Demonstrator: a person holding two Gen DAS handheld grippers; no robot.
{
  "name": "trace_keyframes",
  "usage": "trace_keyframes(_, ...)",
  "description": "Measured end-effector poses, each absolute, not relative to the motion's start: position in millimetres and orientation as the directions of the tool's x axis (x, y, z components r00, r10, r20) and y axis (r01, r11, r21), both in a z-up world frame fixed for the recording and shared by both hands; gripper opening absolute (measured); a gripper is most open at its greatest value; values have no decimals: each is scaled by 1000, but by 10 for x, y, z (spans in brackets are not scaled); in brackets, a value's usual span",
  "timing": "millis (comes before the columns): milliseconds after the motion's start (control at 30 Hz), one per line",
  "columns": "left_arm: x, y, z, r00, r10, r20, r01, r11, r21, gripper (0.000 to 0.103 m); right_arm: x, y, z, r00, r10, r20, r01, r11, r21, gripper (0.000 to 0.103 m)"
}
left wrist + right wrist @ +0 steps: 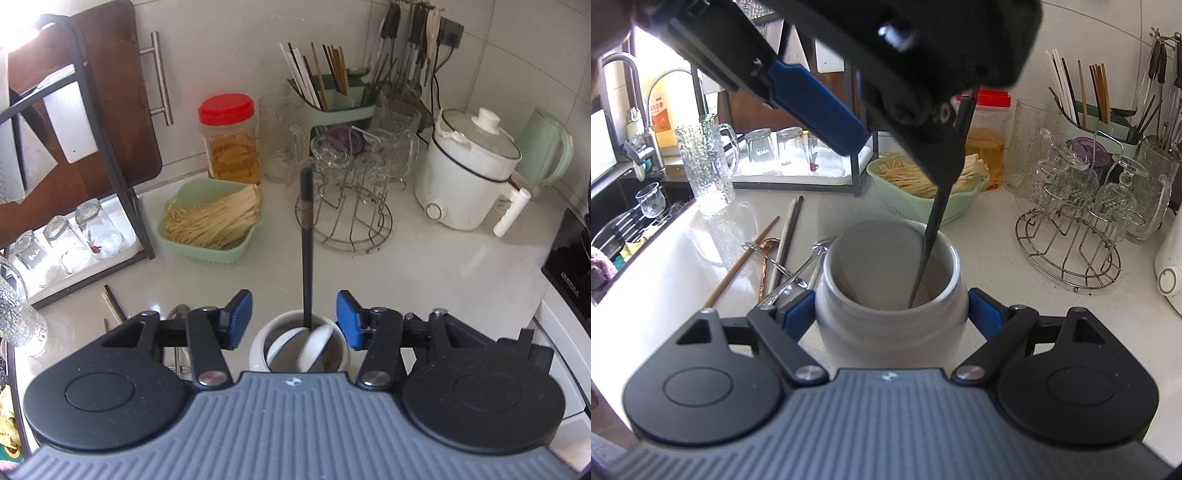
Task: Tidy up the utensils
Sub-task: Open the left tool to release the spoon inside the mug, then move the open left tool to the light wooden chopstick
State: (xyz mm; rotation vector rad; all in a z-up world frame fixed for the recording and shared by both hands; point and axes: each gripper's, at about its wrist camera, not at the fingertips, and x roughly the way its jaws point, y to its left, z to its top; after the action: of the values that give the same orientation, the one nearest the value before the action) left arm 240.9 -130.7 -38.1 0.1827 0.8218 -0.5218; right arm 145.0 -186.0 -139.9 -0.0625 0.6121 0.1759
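Left wrist view: left gripper (pixel 294 320) hangs over the white jar (pixel 260 345) w/ its blue pads spread wide, nothing pinched. One dark chopstick (pixel 306 236) stands in the jar between the pads but touches neither; it leans up toward the back of the counter. White ceramic spoons (pixel 308 347) lie inside the jar too.

Right wrist view: right gripper (pixel 891 314) clamps the white jar (pixel 890 325) from both sides, pads pressed on its lower body, jar upright on the white countertop (pixel 1034 317). Dark chopstick (pixel 932 229) runs from the jar's inside up to the left gripper (pixel 871 122) overhead.

Loose utensils (pixel 775 254) still on the counter just left of the jar: a few chopsticks, copper-coloured spoon, metal spoons, overlapping. Green basket (pixel 956 206) of pale sticks sits behind the jar; wire glass rack (pixel 1071 236) to the right; green holder (pixel 343 99) w/ more chopsticks at the back wall.
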Motion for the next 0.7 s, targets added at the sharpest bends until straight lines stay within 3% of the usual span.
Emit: trace_keyframes(700, 2349, -726, -288, 632, -321, -706, 358, 928, -102, 58, 1469, -1833, -1404, 810, 127, -572, -164, 986, -13, 90)
